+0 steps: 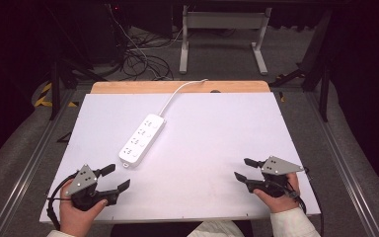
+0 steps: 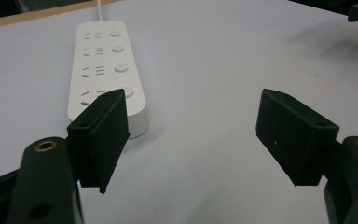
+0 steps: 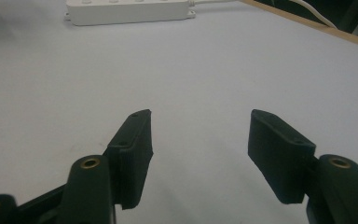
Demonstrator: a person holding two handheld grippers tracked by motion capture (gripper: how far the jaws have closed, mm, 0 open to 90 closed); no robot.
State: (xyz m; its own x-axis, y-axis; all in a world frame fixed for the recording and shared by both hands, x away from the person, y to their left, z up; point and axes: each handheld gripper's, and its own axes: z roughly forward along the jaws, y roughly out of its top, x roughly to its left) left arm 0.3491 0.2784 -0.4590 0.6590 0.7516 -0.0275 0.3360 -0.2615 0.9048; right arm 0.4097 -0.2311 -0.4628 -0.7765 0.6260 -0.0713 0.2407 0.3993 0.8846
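Here, the white power strip (image 1: 141,140) lay flat on the white surface (image 1: 217,143), left of centre, set on a diagonal with its near end toward the left gripper (image 1: 114,179) and its cord (image 1: 177,94) running off over the far wooden edge. The left gripper was held by a hand (image 1: 79,210) at the near left corner, its jaws spread wide with nothing between them. The strip's near end sat just beyond those jaws and a little to their right in the high view, close but apart from them. In the left gripper view the strip (image 2: 107,70) appeared behind the left-hand jaw, its nearest socket row partly covered by that jaw, while the gap between the jaws looked onto bare surface.

The right gripper (image 1: 243,169) was held at the near right, jaws likewise spread and empty, pointing left across the surface. The strip was well apart from it; in the right gripper view it (image 3: 128,11) lay at the far top edge, beyond the open jaws (image 3: 198,130).
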